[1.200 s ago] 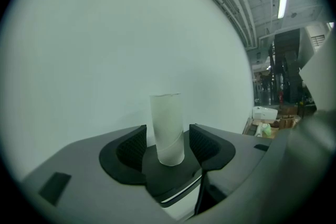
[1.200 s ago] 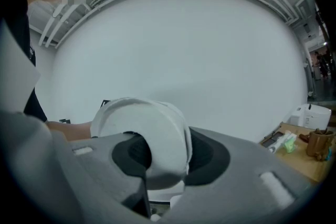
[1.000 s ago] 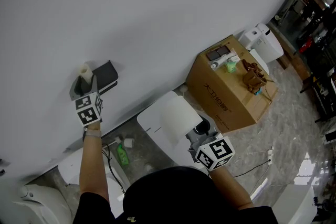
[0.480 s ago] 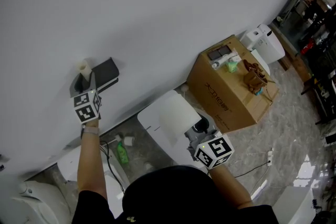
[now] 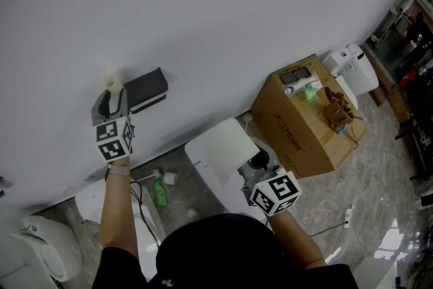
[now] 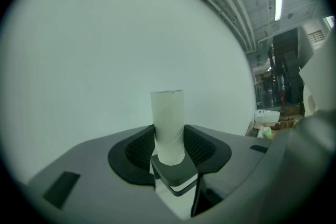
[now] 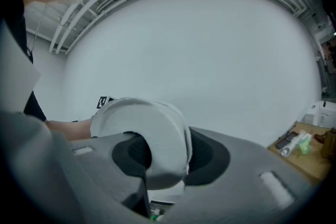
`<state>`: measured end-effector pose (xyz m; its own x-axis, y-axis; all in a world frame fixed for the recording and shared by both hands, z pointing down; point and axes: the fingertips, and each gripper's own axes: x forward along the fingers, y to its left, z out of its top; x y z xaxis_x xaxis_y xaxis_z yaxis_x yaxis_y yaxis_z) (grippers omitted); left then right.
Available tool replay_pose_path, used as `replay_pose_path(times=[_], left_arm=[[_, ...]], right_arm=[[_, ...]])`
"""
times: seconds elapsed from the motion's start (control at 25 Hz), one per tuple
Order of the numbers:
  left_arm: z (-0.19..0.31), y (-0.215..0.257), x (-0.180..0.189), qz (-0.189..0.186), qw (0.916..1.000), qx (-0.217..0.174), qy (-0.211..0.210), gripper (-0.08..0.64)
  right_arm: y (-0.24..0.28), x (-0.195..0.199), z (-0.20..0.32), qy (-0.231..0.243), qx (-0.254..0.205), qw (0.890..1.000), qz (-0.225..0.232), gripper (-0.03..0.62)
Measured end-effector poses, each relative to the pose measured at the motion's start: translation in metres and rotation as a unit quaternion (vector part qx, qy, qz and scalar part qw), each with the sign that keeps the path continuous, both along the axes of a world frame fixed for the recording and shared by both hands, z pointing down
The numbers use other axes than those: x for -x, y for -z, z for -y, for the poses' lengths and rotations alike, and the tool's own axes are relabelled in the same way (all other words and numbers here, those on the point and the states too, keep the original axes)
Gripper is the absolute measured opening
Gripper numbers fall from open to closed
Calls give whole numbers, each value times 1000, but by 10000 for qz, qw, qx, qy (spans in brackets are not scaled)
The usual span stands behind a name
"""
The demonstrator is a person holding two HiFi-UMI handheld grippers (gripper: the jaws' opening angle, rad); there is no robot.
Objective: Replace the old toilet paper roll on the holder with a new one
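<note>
Now gripping the old cardboard tube (image 6: pixel 168 118) with the left gripper (image 6: pixel 169 150). Pinching it low down from both sides, having just squeezed in on it. Holding it tight and straight up, with most of it poking out past the tips. Keeping the gap narrow, only as wide as the thin tube. Lifting it up by the white wall (image 5: pixel 203 10), just to the left of the black holder (image 5: pixel 145 86) and not touching that holder.

Over on the other side, squeezing the new toilet paper roll (image 7: pixel 152 134) with the right gripper (image 7: pixel 167 157). Pressing on it from the left and from the right, with a middle-sized gap, as wide as the fat white roll. Showing one round flat end of it in the right gripper view. Holding it down low, well apart from the holder and from the tube. Hanging over a big white flat thing (image 5: pixel 216 153) in the head view.

Farther right, by the wall, sitting on the floor (image 5: pixel 379 166): a brown cardboard box (image 5: pixel 308 122) with a few small things on top. Down under the left arm, lying on the same floor: a green bottle (image 5: pixel 157 196).
</note>
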<state>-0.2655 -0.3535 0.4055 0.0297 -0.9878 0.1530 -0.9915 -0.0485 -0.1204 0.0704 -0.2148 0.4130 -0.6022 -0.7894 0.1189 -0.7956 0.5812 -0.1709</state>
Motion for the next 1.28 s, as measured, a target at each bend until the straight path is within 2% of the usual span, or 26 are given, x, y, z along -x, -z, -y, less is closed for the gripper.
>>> replay_pose_path(times=[0.4,0.84,1.0,1.08,1.28], left_arm=[[-87,4,12,-40,9995,29,296,184],[-192,-11,22,-112,9965,187,804,184],[-219,-24,21,-92,9953,319,909,184],[-230,-30,20,-207,9947,359,941,184],[-247,-40,22,-333,9936,424,997,184]], right_arm=[[0,33,7,696,31,9975,103,135],[4,82,32,1342,85,9909,-37,135],[6,103,48,1568,118,9874,-174,135],[8,114,56,1698,97,9851,-268,135],[13,142,78,2029,42,9764,-741,137]])
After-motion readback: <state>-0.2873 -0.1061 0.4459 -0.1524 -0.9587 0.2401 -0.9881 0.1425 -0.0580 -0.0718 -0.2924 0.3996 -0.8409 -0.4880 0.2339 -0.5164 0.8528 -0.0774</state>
